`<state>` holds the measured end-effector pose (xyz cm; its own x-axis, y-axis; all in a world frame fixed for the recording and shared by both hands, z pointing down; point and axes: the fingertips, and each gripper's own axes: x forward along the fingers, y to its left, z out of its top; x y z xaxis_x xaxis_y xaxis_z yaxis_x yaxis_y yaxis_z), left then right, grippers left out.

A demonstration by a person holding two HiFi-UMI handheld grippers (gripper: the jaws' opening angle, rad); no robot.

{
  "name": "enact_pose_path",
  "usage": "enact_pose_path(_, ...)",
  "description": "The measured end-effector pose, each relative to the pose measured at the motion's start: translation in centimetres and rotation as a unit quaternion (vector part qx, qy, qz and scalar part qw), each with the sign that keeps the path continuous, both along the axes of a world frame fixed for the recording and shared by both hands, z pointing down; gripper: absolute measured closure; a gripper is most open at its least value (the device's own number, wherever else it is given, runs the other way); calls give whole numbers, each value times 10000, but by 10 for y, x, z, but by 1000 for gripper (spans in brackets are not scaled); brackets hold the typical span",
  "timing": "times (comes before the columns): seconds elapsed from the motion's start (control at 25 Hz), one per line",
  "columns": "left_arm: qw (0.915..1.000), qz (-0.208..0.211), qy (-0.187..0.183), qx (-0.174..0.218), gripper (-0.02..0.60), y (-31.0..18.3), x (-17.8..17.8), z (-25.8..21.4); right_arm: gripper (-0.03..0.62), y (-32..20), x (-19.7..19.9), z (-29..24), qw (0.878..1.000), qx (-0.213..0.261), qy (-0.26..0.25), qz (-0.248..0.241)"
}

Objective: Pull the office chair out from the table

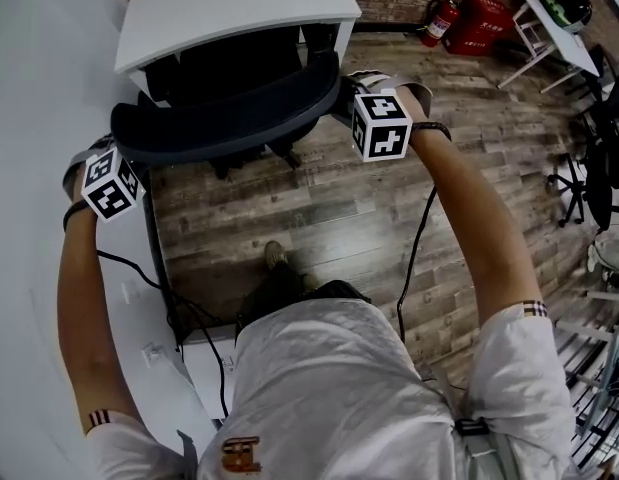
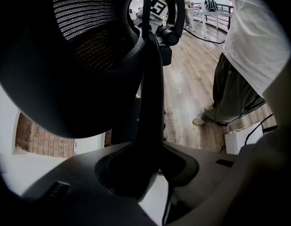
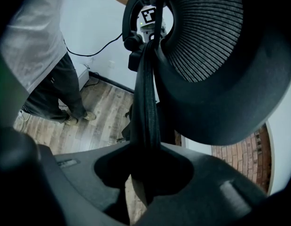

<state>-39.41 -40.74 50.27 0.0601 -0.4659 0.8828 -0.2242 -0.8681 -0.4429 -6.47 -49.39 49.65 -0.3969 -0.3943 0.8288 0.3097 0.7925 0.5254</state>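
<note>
The black office chair [image 1: 229, 108] stands in the upper left of the head view. Its seat is partly under the white surface [image 1: 229, 8] and its curved mesh backrest [image 1: 224, 123] is turned toward the person. The left claw [image 1: 124, 150] meets the backrest at its left end and the right claw [image 1: 341, 96] at its right end, each with a black-and-white marker cube [image 1: 381, 123] behind it.

In the left gripper view, the left claw [image 2: 147, 166] is clamped on the thin dark rim of the backrest, which rises straight up from between the jaws, with the mesh filling the upper left. In the right gripper view, the right claw [image 3: 145, 171] grips the opposite rim the same way, with the mesh in the upper right.

The brown wood-plank floor [image 1: 319, 218] lies bare between the chair and the person's shoe [image 1: 276, 256]. At the top right of the head view, a red fire extinguisher [image 1: 439, 20] lies beside a red box [image 1: 481, 23], well apart from the chair.
</note>
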Motion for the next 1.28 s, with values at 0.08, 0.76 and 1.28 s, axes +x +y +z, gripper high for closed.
enact_pose_path(0.08, 10000, -58, -25, -52, 461, 14, 5, 2, 497, 10, 6, 0, 10000, 17, -2, -44)
enact_pose_path(0.76, 9999, -68, -35, -105, 460, 114, 46, 0, 499, 113, 49, -4, 10000, 62, -37, -60)
enact_pose_path(1.28, 9999, 116, 13, -9, 460, 199, 79, -5, 497, 205, 80, -3, 9999, 97, -34, 129)
